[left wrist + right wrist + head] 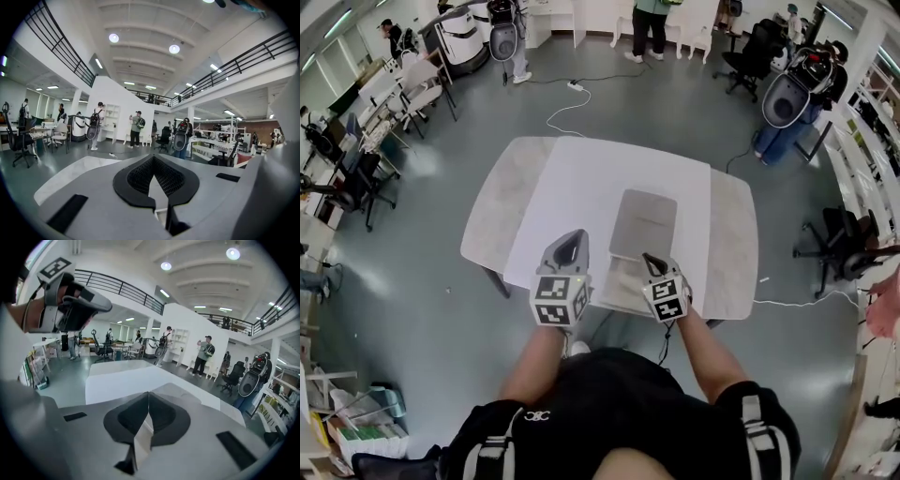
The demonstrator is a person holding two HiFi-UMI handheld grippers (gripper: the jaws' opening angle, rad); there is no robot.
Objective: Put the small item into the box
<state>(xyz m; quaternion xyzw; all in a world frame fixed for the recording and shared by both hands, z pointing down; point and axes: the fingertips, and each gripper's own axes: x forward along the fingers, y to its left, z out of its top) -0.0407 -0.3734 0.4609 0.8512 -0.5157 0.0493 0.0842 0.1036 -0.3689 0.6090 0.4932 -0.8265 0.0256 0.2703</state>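
A grey flat box lies on the white sheet (600,178) of the table; its open lid (643,223) points away from me and its tray (619,289) sits at the near edge. No small item shows in any view. My left gripper (573,236) hovers over the sheet just left of the box, its tips together and nothing between them (152,158). My right gripper (648,259) hangs over the box's near part, also shut and holding nothing (148,393). In the right gripper view the grey lid (187,397) lies beyond the jaws.
The marble table (511,187) stands on a grey floor with a white cable (567,108) and a power strip behind it. Office chairs (839,239), desks and several people stand around the room's edges.
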